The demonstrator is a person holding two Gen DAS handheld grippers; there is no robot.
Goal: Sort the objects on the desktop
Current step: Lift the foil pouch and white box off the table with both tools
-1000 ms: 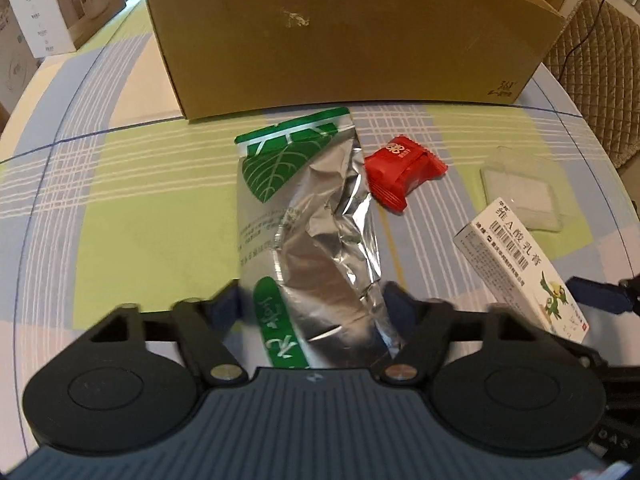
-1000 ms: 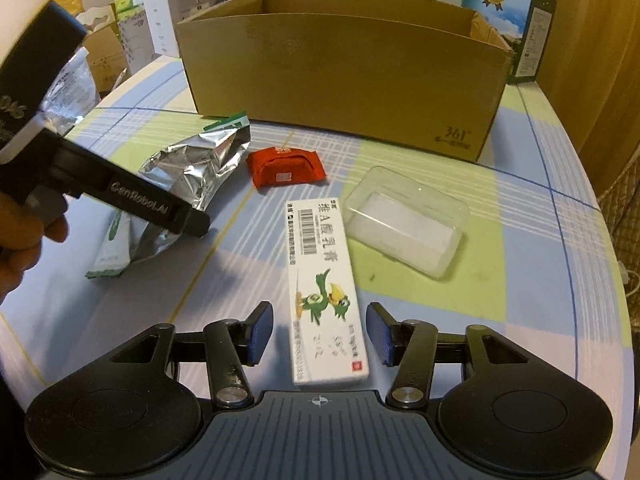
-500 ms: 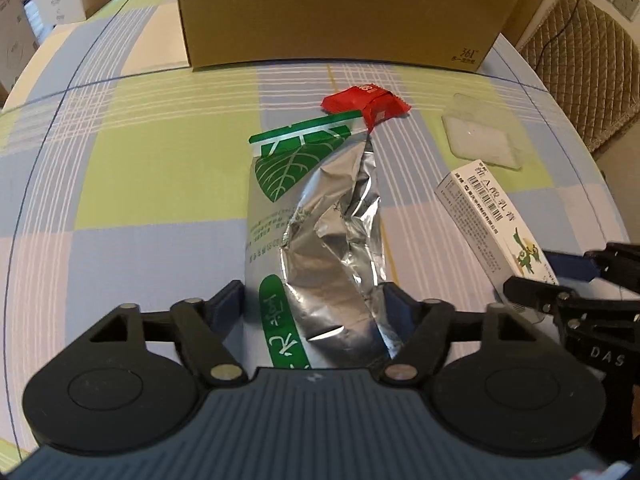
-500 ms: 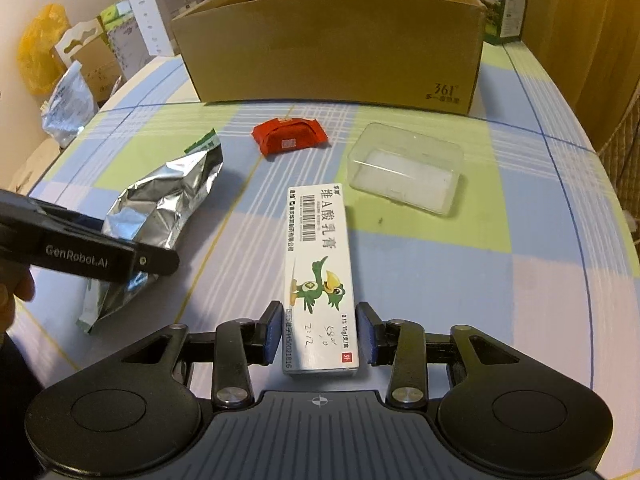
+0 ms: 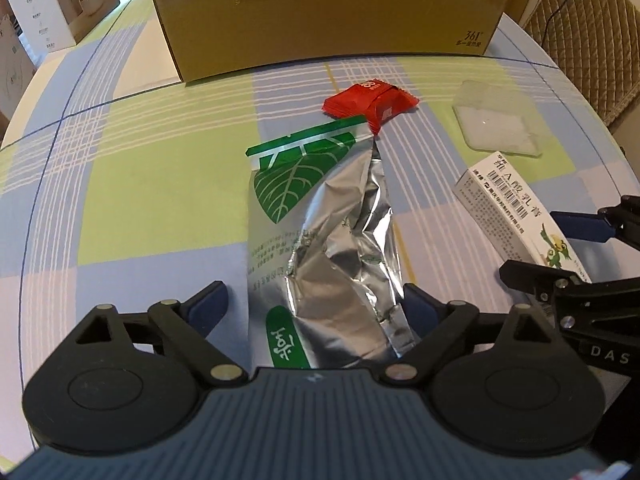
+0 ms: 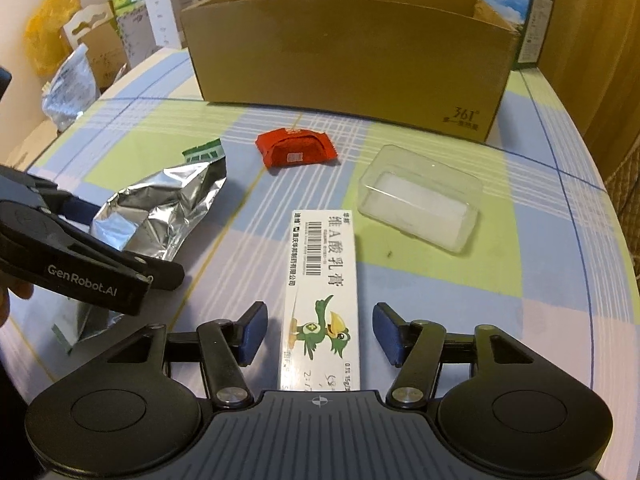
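Right wrist: white box (image 6: 322,280) lies between spread fingers (image 6: 253,330); left fingers (image 5: 208,305) straddle foil pouch (image 5: 320,240)

"361°" printed on cardboard box (image 6: 400,60), lower corner at 1 o'clock. "GenRobot.AI" along left gripper (image 6: 96,284) arm at 9 o'clock. "DAS" on right gripper (image 5: 608,354) body at 4 o'clock. Barcode and Chinese characters "维A酸乳膏" on white carton (image 6: 324,280), dead centre.

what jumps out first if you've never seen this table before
The crumpled silver and green foil pouch lies between the open fingers of the left gripper, and the white ointment box with a green bird lies between those of the right gripper. Behind them stands a big cardboard box.
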